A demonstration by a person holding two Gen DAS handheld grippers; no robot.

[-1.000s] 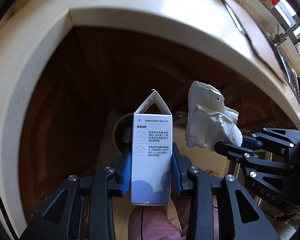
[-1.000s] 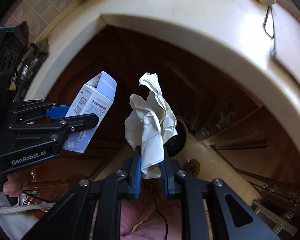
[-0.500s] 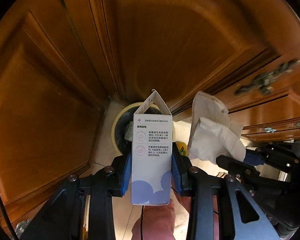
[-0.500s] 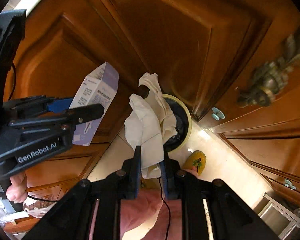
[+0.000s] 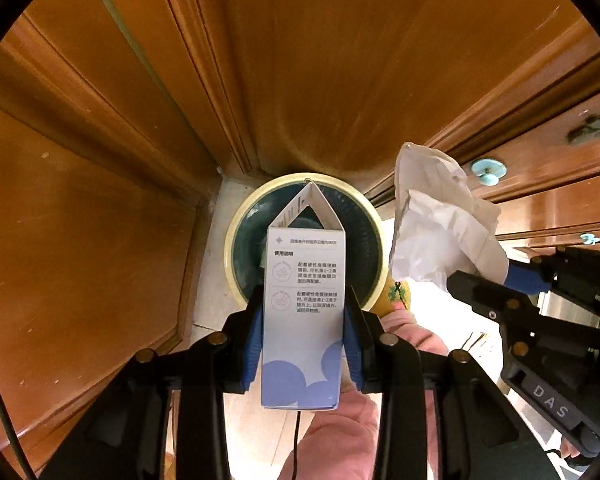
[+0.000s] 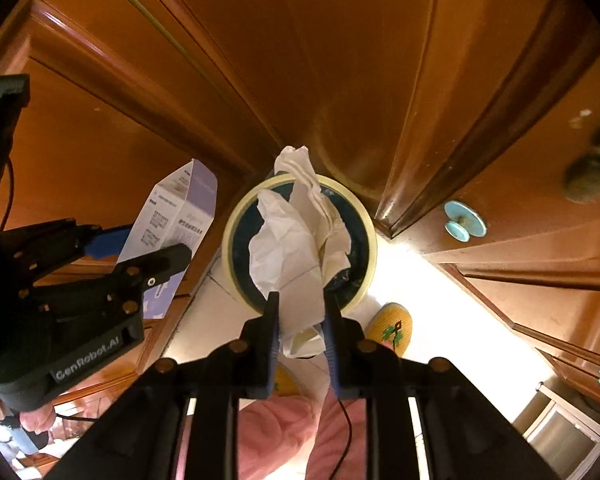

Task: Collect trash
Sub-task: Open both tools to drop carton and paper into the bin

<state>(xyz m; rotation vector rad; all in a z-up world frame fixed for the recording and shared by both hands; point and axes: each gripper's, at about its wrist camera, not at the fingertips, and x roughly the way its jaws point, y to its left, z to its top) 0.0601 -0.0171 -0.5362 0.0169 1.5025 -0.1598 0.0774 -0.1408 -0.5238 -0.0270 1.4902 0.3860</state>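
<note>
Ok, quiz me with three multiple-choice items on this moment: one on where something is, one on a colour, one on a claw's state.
1. Where is the trash bin?
A. on the floor in the corner between wooden cabinet doors
B. on a counter
C. inside an open drawer

2. What colour is the bin's rim?
A. red
B. pale yellow
C. black

3. What is the right claw doing?
A. open and empty
B. shut on the small carton
C. shut on crumpled paper

Answers: 1 A, since the bin sits on pale floor where the cabinet doors meet. 2 B, the rim is cream-yellow around a dark inside. 3 C, white paper is pinched between its fingers, while the left claw holds the carton.
</note>
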